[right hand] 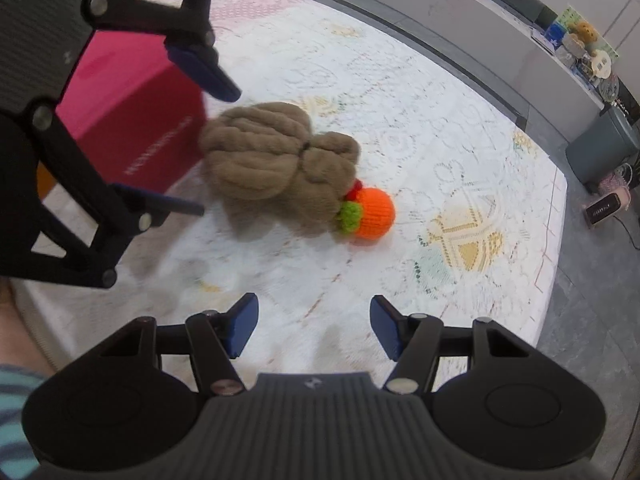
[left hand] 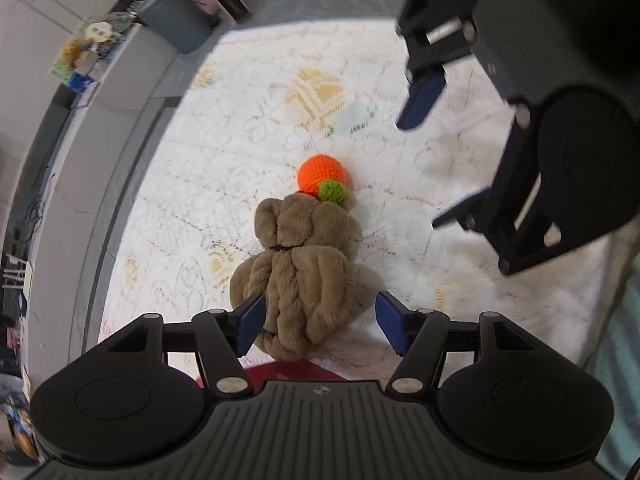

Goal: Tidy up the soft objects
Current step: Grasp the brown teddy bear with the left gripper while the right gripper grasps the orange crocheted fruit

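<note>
White lettering runs along the side of the red box (right hand: 132,120), but it is too blurred to read, and the same goes for the small logo on the pink device (right hand: 606,208) on the floor. Both tools point steeply down at the lace-patterned cloth (left hand: 248,128) covering the table. The left gripper (left hand: 320,320) hangs over the brown plush toy (left hand: 304,264), its blue pads spread wide on either side of the toy's near end; the left pad sits right against the fur while the right pad stands clear, so nothing is clamped. The right gripper (right hand: 312,328) is likewise spread, with only bare cloth between its pads. The plush lies near the middle of the table, one end against the red box, the other touching an orange knitted ball (left hand: 324,178) with a green tuft. Past the ball the cloth lies open to the table's rounded edge, beyond which stand a grey bin (left hand: 176,20) and a long grey ledge (left hand: 120,92).
</note>
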The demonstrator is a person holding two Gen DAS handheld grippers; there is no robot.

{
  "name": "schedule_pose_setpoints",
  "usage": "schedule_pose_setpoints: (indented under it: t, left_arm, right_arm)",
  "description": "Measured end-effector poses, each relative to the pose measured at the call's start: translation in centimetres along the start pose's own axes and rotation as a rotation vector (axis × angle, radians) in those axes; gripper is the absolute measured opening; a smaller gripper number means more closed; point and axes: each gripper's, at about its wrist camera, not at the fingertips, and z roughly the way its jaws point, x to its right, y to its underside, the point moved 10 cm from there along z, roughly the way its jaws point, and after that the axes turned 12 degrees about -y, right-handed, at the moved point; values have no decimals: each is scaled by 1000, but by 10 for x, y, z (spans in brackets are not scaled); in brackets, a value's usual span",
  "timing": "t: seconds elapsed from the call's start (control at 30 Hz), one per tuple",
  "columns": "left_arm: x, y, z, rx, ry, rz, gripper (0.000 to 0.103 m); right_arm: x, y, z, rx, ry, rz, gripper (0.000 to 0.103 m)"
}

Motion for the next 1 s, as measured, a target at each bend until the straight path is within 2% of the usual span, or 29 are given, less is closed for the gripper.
schedule_pose_setpoints:
  t: [0.2,0.37,0.67,0.73,1.0]
  left_arm:
    - [-6,-2,32,-40,9,43,74]
    - [-4,-4,52,-81,29,79,74]
    - [-12,-4,79,-121,65,64,74]
    - [-14,-3,81,-122,74,62,72]
    - [-22,-4,83,-112,120,-3,59]
  right_arm:
    - [21,-7,23,22,-7,-29,61]
    - [37,-19,44,21,-28,-5,60]
    - [53,-33,60,4,-58,-30,60]
    - [55,-36,64,0,-56,-33,54]
    - [54,-53,67,45,-89,-24,55]
